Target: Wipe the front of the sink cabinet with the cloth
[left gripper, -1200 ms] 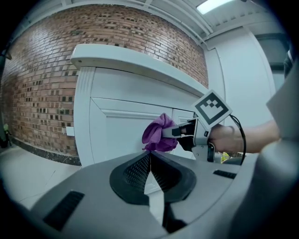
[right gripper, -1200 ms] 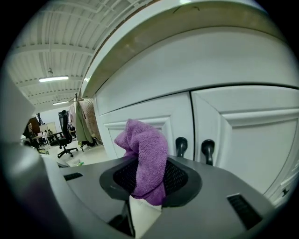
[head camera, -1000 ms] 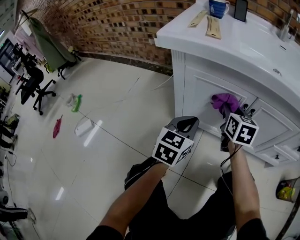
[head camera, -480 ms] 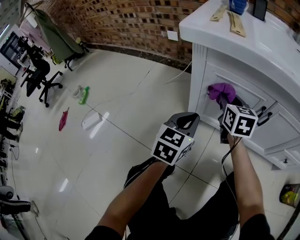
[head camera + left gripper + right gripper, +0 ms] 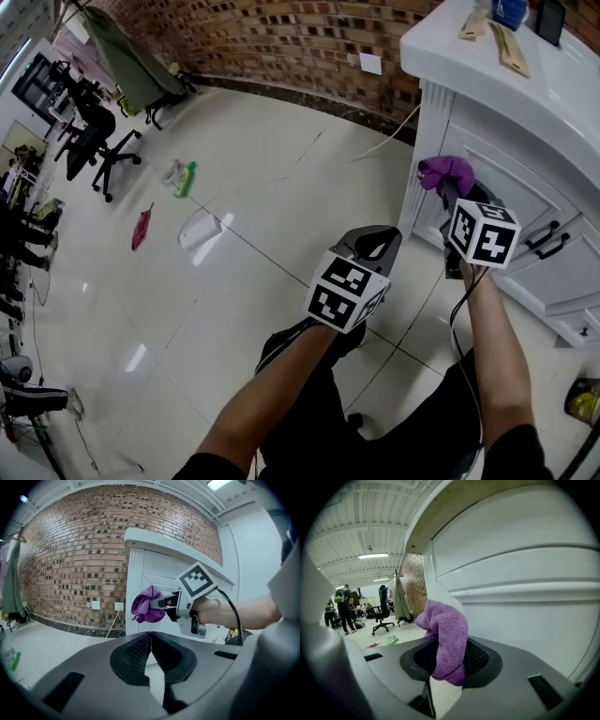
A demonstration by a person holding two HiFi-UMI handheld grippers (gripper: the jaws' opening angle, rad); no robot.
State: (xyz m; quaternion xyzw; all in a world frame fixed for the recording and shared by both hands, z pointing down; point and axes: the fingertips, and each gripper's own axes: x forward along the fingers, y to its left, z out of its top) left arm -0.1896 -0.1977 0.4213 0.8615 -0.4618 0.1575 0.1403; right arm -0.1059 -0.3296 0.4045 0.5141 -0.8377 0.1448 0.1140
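The left tongs [image 5: 373, 246] hung over the tiled floor [image 5: 187, 309], near the person and well apart from the cabinet. Their jaws were closed tip to tip on nothing. I judged this an idle hold, since wiping needs only one tool and that position left the other arm free to sweep.

To the right, the right tongs [image 5: 452, 199] were raised towards the left end of the sink cabinet [image 5: 511, 183]. Their jaws were clamped on the purple cloth [image 5: 446, 172]. The cloth was pinched low, so a bunched wad stood out past the tips and only soft towel would meet the white panel.

In the right gripper view the cloth [image 5: 446, 634] sat just beside the cabinet's moulded front [image 5: 525, 602]. Whether it was pressing on the panel could not be told. It seemed placed at the left edge so a stroke could run rightward towards the dark door handles [image 5: 550, 239].
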